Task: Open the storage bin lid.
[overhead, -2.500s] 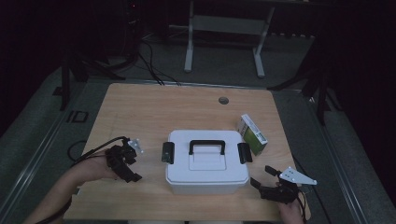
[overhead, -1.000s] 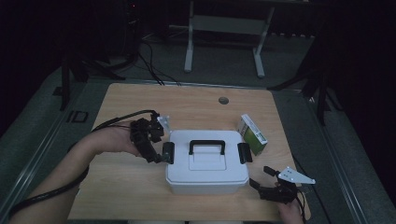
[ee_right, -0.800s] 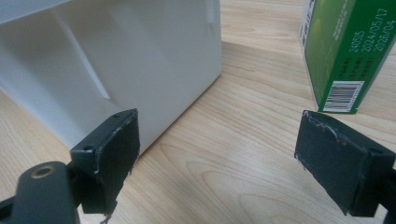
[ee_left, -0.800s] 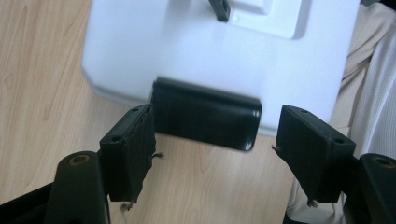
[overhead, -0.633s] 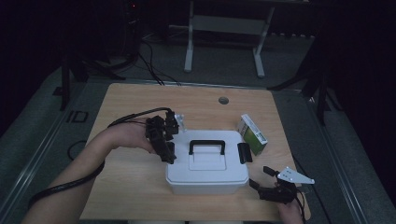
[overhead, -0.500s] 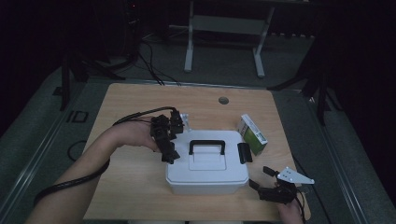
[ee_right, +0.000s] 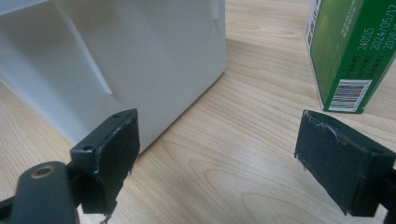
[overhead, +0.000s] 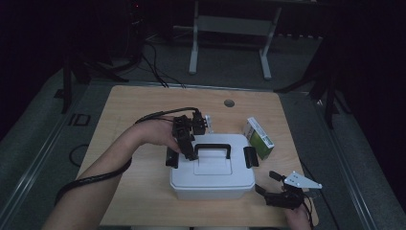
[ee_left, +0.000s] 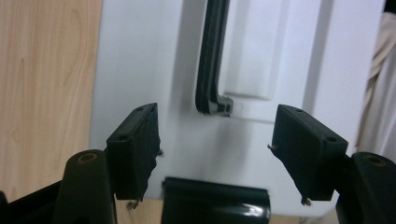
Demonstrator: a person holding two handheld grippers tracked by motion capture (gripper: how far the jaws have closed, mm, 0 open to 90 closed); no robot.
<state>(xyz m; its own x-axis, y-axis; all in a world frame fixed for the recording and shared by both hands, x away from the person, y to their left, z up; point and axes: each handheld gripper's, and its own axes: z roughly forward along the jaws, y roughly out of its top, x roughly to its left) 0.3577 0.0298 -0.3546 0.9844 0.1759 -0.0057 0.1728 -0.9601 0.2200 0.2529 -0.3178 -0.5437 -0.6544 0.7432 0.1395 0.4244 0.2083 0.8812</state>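
A white lidded box (overhead: 215, 175) with a black handle (overhead: 214, 146) stands mid-table. My left gripper (overhead: 189, 151) hovers over the lid's left end, beside the black left latch (overhead: 171, 158). In the left gripper view its jaws (ee_left: 219, 154) are apart and have just been closing a little. The latch (ee_left: 215, 200) lies low between them, untouched by the pads, and the handle's end (ee_left: 212, 70) is ahead. My right gripper (overhead: 265, 182) rests open near the front right corner. In the right gripper view it (ee_right: 219, 158) faces the box wall (ee_right: 140, 56) with nothing between its fingers.
A green carton (overhead: 258, 139) stands right of the box, close to the right latch (overhead: 250, 157); the right gripper view shows the carton (ee_right: 352, 51) ahead on the right. The wooden table (overhead: 134, 110) has a cable hole (overhead: 229, 103) at the back. Dark floor and stands surround it.
My left hand has swung from the table's left side rightward to above the box's left end. The right gripper has stayed where it was.
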